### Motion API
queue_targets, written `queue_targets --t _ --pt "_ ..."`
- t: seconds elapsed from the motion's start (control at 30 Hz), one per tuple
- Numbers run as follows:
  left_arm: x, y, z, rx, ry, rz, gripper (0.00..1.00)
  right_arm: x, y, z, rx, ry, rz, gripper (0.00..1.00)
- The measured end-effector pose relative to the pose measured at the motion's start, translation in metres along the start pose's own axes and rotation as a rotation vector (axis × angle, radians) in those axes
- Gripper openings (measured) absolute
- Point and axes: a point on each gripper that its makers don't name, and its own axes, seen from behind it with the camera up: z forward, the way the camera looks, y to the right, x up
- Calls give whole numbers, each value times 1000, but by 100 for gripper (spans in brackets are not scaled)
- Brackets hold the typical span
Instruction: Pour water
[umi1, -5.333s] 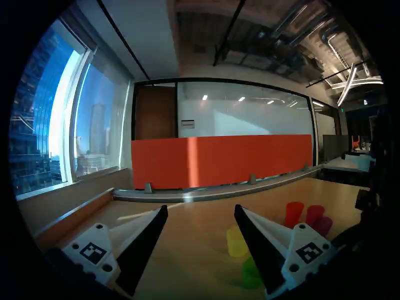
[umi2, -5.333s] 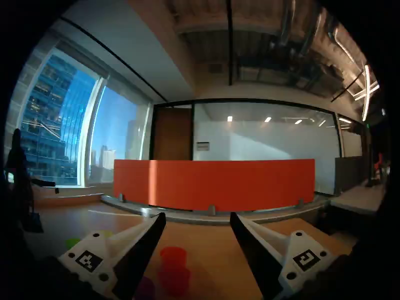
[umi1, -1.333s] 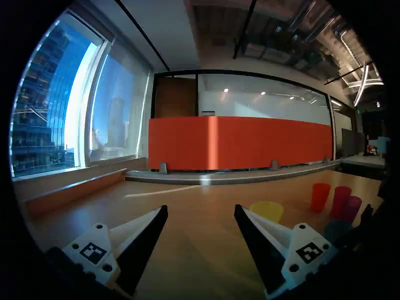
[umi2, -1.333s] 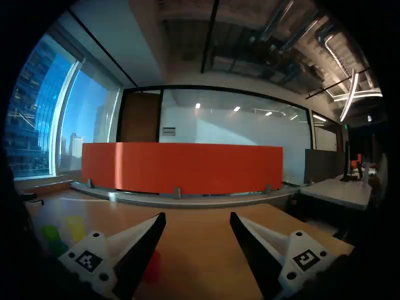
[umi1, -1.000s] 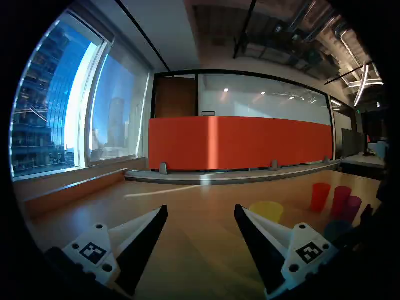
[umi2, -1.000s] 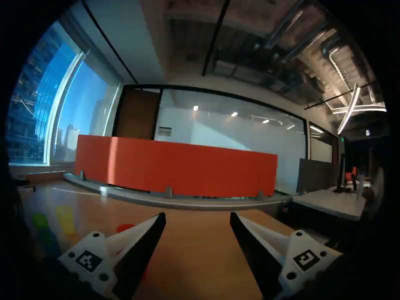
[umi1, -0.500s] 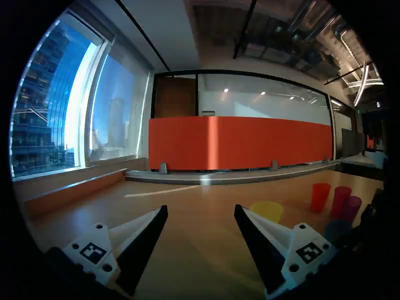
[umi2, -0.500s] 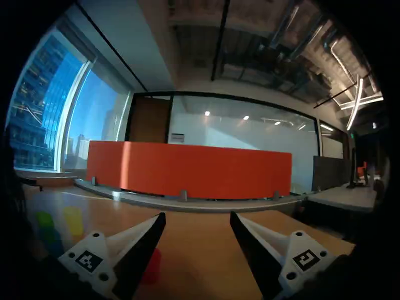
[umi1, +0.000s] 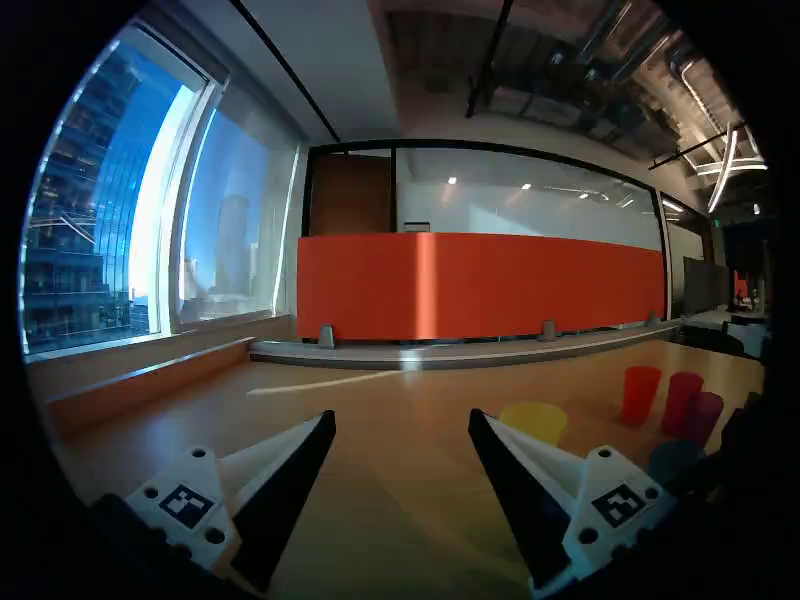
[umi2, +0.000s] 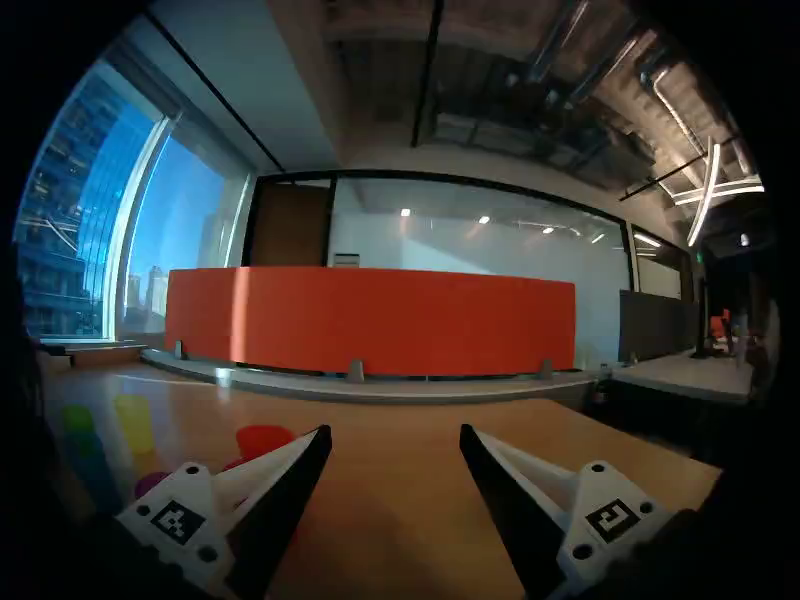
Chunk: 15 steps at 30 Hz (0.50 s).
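We are tilting the right tool (umi2: 394, 430) down, revealing a round red plastic cup (umi2: 262, 438); it and the left tool (umi1: 400, 414) are gaping, empty. Crowded neighbouring cups (umi2: 134, 425) risk toppling.

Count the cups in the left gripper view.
5: yellow cup leftmost; orange cup, red cup, purple cup clustered farther right; bluish cup below them. Others may be hidden behind the fingers.

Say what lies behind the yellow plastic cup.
Bare wooden table, then an orange partition panel. The yellow plastic cup's base is covered by a finger of the left hand-held gripper.
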Motion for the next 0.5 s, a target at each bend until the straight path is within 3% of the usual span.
queue_targets --t 0.5 --pt "0 1 1 0 0 0 99 -16 -4 2 18 -41 30 99"
